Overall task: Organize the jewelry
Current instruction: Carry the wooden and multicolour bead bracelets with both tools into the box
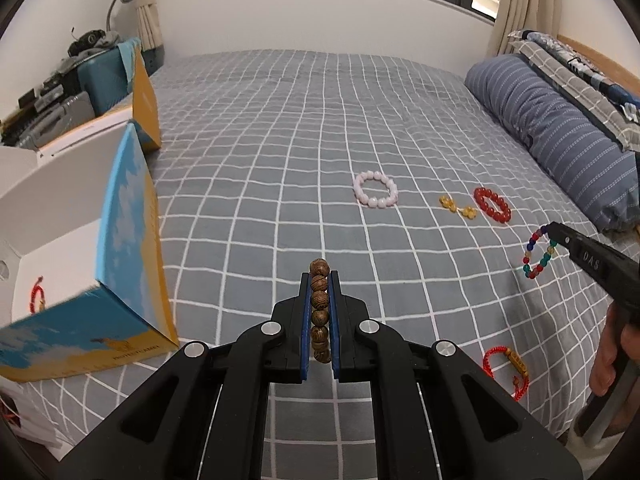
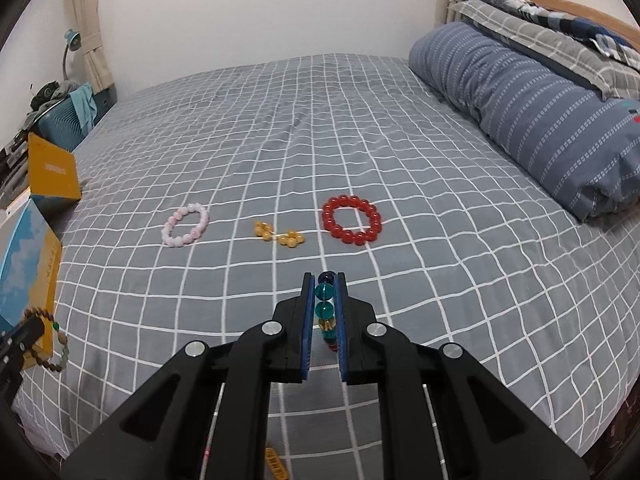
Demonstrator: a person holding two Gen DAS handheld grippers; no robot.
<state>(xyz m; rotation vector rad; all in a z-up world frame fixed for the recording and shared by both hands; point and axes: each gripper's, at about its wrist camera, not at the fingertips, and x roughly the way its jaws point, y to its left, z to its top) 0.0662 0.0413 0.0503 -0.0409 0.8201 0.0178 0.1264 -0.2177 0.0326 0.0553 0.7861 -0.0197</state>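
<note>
My left gripper point(image 1: 320, 276) is shut on a brown wooden bead bracelet point(image 1: 320, 308) held above the bed; it also shows in the right wrist view point(image 2: 48, 336). My right gripper point(image 2: 325, 278) is shut on a multicoloured glass bead bracelet point(image 2: 325, 310), which hangs from its fingers in the left wrist view point(image 1: 538, 254). On the bed lie a pink bracelet point(image 2: 186, 225), yellow bead clusters point(image 2: 280, 235), a red bead bracelet point(image 2: 352, 220) and a red cord bracelet point(image 1: 508, 368). An open blue-and-yellow box point(image 1: 80, 248) at left holds a red cord bracelet point(image 1: 38, 294).
The grey checked bedspread point(image 1: 280, 140) covers the bed. A rolled blue striped duvet point(image 2: 540, 112) lies along the right. A second yellow box point(image 1: 146, 100) stands behind the open one. A suitcase point(image 1: 104, 76) and clutter stand at far left.
</note>
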